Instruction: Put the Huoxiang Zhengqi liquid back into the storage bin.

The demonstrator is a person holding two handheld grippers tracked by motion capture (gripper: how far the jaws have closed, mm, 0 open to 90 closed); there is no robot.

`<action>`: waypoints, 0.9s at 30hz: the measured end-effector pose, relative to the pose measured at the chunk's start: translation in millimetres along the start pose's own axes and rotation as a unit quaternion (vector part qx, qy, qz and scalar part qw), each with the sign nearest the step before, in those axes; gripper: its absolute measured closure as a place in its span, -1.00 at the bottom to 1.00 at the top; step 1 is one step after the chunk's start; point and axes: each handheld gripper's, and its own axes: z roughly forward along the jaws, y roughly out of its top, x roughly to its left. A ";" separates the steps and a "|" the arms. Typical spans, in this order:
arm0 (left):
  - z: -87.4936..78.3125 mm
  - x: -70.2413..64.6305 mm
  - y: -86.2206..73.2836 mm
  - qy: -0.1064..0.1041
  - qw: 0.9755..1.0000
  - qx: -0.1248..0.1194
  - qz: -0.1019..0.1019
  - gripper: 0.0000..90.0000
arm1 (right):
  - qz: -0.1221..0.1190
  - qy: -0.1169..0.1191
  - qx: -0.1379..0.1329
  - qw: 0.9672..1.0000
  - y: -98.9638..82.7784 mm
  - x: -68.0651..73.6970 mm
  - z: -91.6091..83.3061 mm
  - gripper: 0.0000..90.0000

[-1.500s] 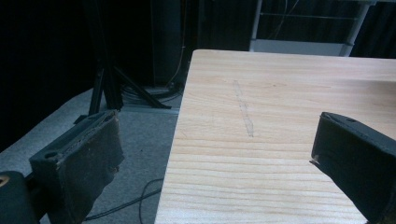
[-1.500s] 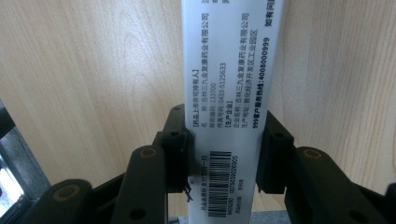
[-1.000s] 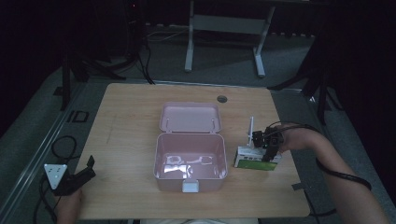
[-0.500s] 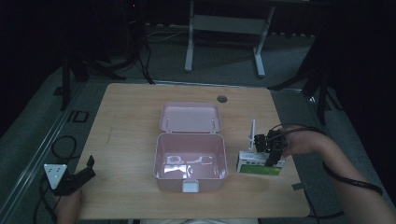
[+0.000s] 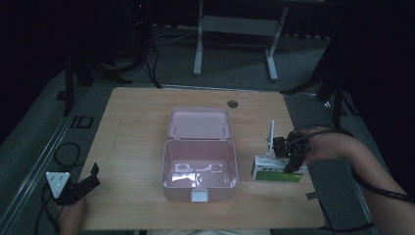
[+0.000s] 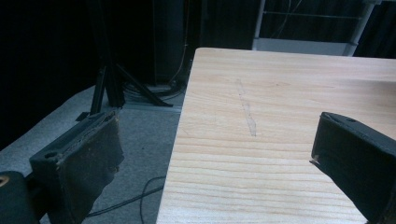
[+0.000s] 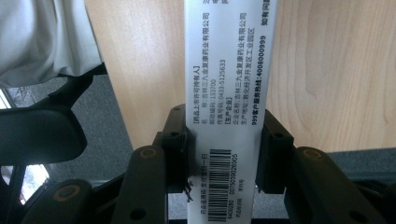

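High view: left gripper [image 5: 90, 176] rests at the table's [image 5: 137, 122] near-left corner, jaws apart and empty. The pink lunch box [image 5: 198, 169] stands open, holding nothing solid. To its right, the right gripper [image 5: 292, 164] clamps the medicine carton [image 5: 274, 170], long axis level, extending from the fingers toward the box. Judged progress: carton grasped; placing remains.

The box [image 5: 275, 170] is a small white carton with a green band along its near side. It sits to the right of the open pink case [image 5: 199, 169], close beside it but not touching, near the table's right edge. Its long side runs left to right. In the right gripper view the box [image 7: 227, 93] shows a white face with black printed text and a barcode, clamped between two black jaws.
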 end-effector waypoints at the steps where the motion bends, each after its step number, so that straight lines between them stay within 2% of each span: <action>1: -0.1 0.0 0.0 0.000 1.000 0.000 0.000 -0.95 | 0.002 0.000 0.000 1.000 0.0 0.9 -3.3 0.38; 9: -0.4 -0.2 -0.1 0.000 1.000 -0.002 0.000 -0.95 | 0.007 -0.007 -0.014 1.000 0.3 8.2 -29.4 0.38; 11: -0.4 -0.2 -0.1 0.001 1.000 -0.002 0.000 -0.95 | 0.000 -0.010 -0.016 1.000 1.1 10.7 -33.6 0.38; 22: -0.5 0.2 -0.1 0.002 1.000 -0.002 -0.001 -0.95 | -0.002 -0.025 -0.031 0.999 3.5 19.3 -67.1 0.38; 27: -1.3 -0.3 -0.4 0.003 1.000 -0.003 0.001 -0.95 | 0.001 -0.036 -0.031 0.999 9.5 19.9 -72.2 0.38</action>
